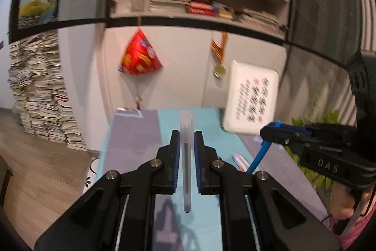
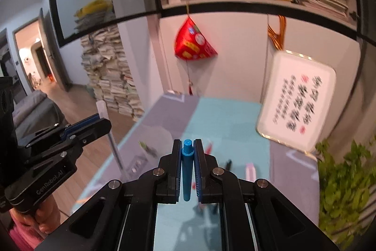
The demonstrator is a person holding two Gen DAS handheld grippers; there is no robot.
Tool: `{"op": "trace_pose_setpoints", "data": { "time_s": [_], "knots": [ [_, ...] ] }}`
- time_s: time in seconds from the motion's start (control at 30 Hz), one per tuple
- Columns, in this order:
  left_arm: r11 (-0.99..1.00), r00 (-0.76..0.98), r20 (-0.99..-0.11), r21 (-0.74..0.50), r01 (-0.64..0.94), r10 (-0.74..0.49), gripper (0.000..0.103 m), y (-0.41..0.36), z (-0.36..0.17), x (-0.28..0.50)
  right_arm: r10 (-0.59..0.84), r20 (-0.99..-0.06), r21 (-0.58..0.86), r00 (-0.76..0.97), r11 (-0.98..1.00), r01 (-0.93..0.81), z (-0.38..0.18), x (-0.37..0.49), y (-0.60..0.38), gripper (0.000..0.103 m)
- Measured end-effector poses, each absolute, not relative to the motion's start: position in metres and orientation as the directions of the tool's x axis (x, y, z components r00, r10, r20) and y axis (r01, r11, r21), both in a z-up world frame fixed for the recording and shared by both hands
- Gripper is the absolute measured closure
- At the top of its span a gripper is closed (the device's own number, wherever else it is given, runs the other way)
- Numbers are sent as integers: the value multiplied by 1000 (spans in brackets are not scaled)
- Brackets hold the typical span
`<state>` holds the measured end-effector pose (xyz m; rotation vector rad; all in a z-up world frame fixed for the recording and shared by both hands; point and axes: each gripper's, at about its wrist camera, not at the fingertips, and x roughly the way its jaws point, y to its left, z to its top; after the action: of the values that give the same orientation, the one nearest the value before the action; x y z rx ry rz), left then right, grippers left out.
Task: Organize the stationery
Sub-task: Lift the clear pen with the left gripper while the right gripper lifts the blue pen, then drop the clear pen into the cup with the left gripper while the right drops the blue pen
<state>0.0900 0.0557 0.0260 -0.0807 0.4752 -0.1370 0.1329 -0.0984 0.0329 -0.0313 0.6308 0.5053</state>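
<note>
Pens, two in all, are each held above the blue-and-grey desk mat [image 2: 230, 117]: a clear-capped pen [image 1: 186, 157] clenched in the left gripper [image 1: 187, 135], and a solid blue pen [image 2: 187, 168] clenched in the right gripper [image 2: 187, 145]. Only the right wrist view shows a doorway [image 2: 30, 58] and more pens [image 2: 250, 171] lying on the mat.

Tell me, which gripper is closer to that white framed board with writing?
Right. The right gripper, shut on a blue pen, hovers just short of the white board. The left gripper, gripping a clear pen, sits further to its left.
</note>
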Motion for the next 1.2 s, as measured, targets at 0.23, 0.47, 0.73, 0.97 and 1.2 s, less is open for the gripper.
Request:
{"op": "trace_pose_setpoints", "data": {
  "time_s": [0.23,0.47,0.73,0.97,1.2],
  "knots": [
    [989,905,-418,-150,16,-78,93,86,43,124,474,-551,142,686,864,-483,45,167,-58,92],
    [989,902,-429,-146,-11,-53,93,94,29,156,486,-551,145,678,856,-496,40,199,-23,92],
    [984,870,-484,-178,4,-92,93,104,-5,182,481,-614,160,626,852,-498,4,230,-4,92],
    [981,838,-534,-194,10,-114,93,106,-30,192,467,-681,171,564,850,-498,-31,242,2,92],
    [980,815,-566,-201,9,-123,93,107,-43,194,459,-709,179,536,851,-494,-44,242,5,92]
  ]
}}
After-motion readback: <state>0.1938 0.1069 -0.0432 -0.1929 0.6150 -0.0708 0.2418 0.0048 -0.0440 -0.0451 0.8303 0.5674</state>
